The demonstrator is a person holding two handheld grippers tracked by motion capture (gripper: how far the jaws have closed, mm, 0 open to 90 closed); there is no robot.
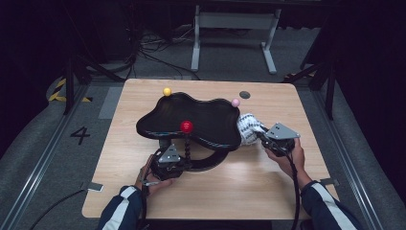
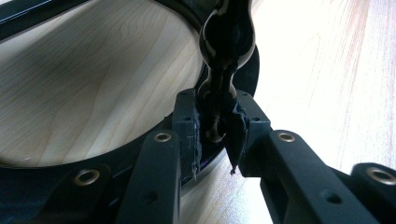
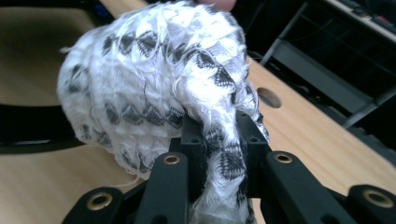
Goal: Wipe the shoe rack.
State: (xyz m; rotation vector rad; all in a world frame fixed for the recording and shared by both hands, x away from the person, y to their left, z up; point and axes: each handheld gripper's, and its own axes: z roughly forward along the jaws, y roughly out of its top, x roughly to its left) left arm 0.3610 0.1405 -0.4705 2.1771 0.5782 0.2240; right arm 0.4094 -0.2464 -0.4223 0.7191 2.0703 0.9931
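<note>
— Tongs on the left first: the left tongs are clamping tight on the black beaded stem that is rising from a black ring base on the bench. In the left gripper view the pads are pressing on the stem from both sides.

— And what is that stem carrying?

— A red ball is sitting on top of it, in front of the black wavy tray, which is standing raised above the bench. A yellow ball is showing at the tray's far left edge and a pink ball at its far right edge.

— What is happening on the right?

— The right tongs are gripping a white cloth with black diamond marks. It is bunching up into a ball above the jaws, with a strip of it pinched between them. The cloth is touching the tray's right edge, just beside the pink ball.

— Are both hands on the tools?

— Yes, the left hand and the right hand are each wrapping around a tool body, with striped sleeves coming in from the near side.
</note>
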